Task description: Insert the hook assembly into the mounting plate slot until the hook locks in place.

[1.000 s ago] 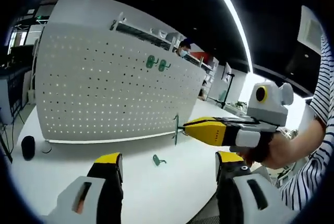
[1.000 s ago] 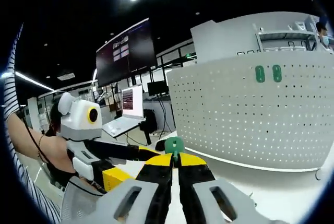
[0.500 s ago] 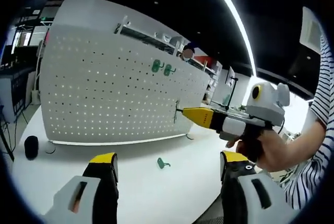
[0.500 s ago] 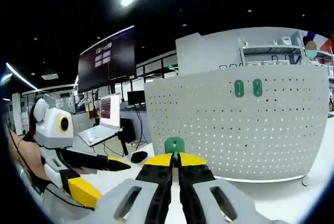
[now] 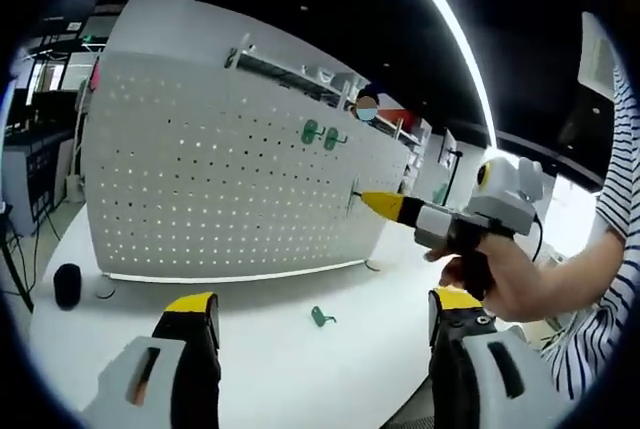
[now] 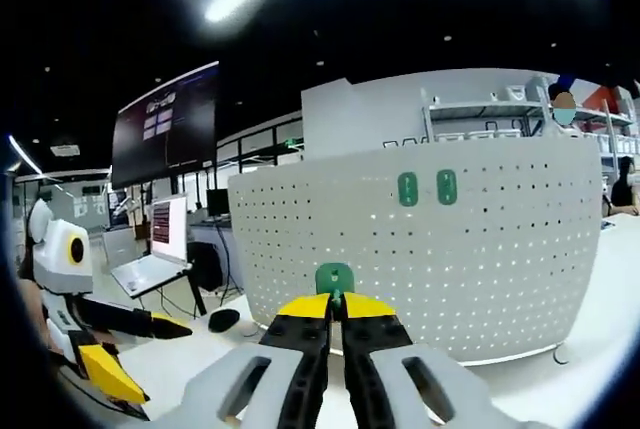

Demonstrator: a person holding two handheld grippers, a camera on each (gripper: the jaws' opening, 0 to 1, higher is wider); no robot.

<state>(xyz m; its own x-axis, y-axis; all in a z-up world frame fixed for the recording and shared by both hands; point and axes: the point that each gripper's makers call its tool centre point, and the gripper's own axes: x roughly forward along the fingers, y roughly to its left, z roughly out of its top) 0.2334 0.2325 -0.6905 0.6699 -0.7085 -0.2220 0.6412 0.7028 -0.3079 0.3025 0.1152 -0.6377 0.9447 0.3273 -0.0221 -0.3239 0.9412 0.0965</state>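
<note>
A white pegboard mounting plate (image 5: 230, 179) (image 6: 420, 239) stands upright on the white table, with two green hooks (image 5: 322, 134) (image 6: 427, 188) set side by side near its top. My right gripper (image 6: 336, 301) is shut on a green hook (image 6: 334, 278), held up in the air in front of the plate. In the left gripper view that right gripper (image 5: 365, 199) comes in from the right, its yellow tips close to the plate with the thin green hook (image 5: 355, 196) at their end. My left gripper (image 5: 315, 319) stands open low over the table. Another green hook (image 5: 320, 317) lies loose on the table.
A small black object (image 5: 67, 284) sits on the table by the plate's left end. A person's hand (image 5: 505, 279) and striped sleeve hold the right gripper. A laptop (image 6: 150, 254) and a big dark screen (image 6: 165, 124) stand to the left behind.
The right gripper has carried its green hook up and toward the pegboard, which now faces it squarely. The left gripper stays open and has shifted only slightly.
</note>
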